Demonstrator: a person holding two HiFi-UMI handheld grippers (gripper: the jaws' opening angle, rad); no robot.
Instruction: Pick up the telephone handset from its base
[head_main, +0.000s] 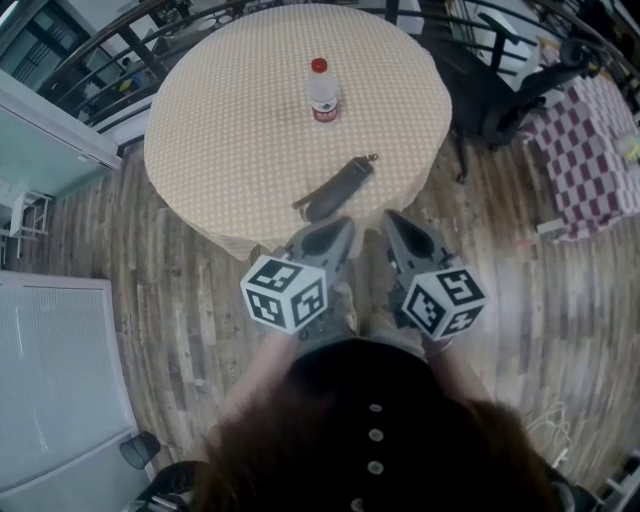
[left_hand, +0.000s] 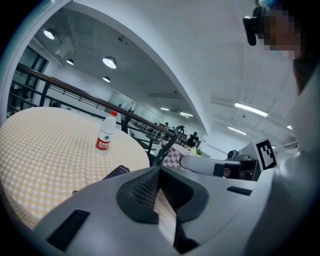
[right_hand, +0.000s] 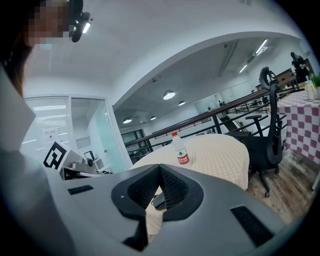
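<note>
Head view: round table with a beige dotted cloth (head_main: 230, 120) at 12 o'clock from the person. Clear plastic water bottle with red cap and red label (head_main: 322, 92) stands upright on the table's far half. Dark grey elongated handset-like object (head_main: 338, 188) lies flat on the cloth at about 6 o'clock from the bottle, near the table's near edge, tilted toward 2 o'clock. No base can be made out under it.

Left gripper (head_main: 338, 228) is clenched, its jaw tips meeting with nothing between them. It is held off the table's near edge, pointing at 12 o'clock, just short of the dark object. Right gripper (head_main: 396, 220) is beside it at 3 o'clock, also clenched and empty.

Left gripper view: jaw tips together (left_hand: 159, 169), bottle (left_hand: 105, 132) at 10 o'clock. Right gripper view: tips together (right_hand: 160, 166), bottle (right_hand: 180, 150) at 1 o'clock.

Black office chair (head_main: 500, 95) is at 2 o'clock from the table, with a purple-white checked cloth (head_main: 590, 150) beyond it.
</note>
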